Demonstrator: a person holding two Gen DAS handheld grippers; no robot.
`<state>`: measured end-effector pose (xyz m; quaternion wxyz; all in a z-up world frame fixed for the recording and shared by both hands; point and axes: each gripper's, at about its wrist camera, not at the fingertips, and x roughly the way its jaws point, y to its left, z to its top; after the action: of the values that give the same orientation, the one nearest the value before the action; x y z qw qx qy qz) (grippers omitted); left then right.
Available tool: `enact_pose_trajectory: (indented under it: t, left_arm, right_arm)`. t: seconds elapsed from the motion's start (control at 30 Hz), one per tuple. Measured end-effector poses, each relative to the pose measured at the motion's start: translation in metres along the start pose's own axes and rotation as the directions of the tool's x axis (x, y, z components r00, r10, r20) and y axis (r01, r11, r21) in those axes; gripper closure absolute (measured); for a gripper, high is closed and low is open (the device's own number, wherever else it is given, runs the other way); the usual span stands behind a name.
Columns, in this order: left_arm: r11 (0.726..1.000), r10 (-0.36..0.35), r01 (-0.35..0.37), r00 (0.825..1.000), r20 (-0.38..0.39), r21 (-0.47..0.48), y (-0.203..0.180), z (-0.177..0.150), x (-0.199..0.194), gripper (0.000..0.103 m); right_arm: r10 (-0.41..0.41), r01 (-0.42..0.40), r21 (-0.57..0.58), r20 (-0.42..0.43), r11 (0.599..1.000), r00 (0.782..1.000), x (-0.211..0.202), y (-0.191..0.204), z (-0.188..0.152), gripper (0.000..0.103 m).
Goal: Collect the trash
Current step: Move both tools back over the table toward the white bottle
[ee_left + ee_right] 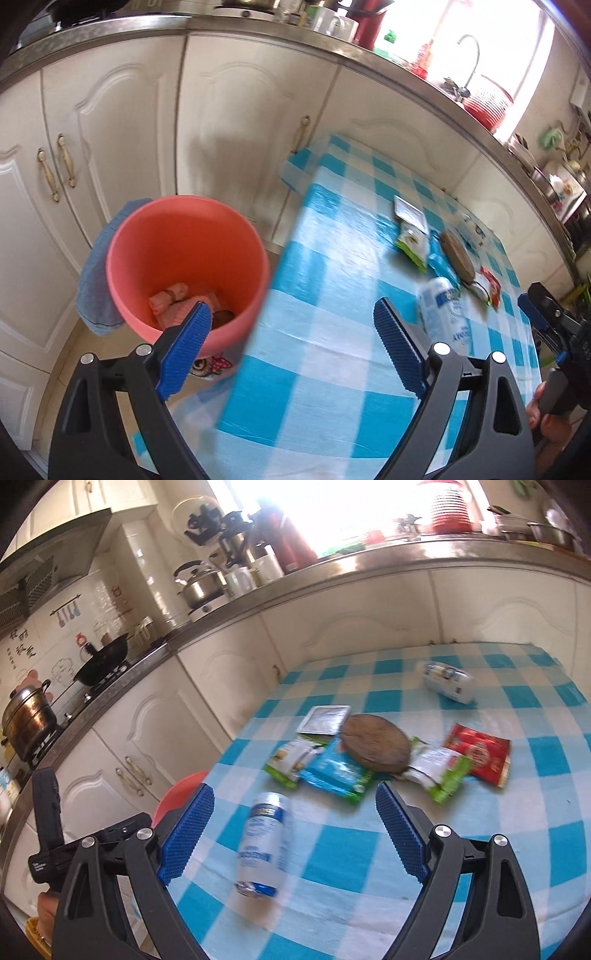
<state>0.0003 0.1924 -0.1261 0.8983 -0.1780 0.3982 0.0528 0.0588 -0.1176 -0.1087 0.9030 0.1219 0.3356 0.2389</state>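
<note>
Trash litters the checked table [480, 830] — wrappers [334, 771] and a lying can [263, 843], which the right gripper [295, 830] straddles wide, empty; left gripper [291, 347], equally wide, hangs by the red bucket [184, 236].

- The left gripper [293, 343] is hanging with its blue-padded jaws spread wide, gripping nothing.
- The right gripper [295, 829] is hovering likewise, jaws wide apart, fingers empty.
</note>
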Motion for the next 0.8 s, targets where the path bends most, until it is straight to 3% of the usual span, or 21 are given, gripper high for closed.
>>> enact_pose_trajectory:
  t: [0.4, 0.8]
  left_arm:
    - [0.983, -0.105, 0.115, 0.992, -0.072, 0.145, -0.081, -0.021, -0.002, 0.013]
    - [0.961, -0.120, 0.151, 0.983, -0.140, 0.233, -0.122, -0.045, 0.008, 0.013]
  right_arm:
    - [-0.094, 0.093, 0.104, 0.011, 0.990, 0.995, -0.033, -0.066, -0.022, 0.014]
    - [-0.153, 0.154, 0.199, -0.021, 0.968, 0.988, -0.052, -0.116, -0.036, 0.014]
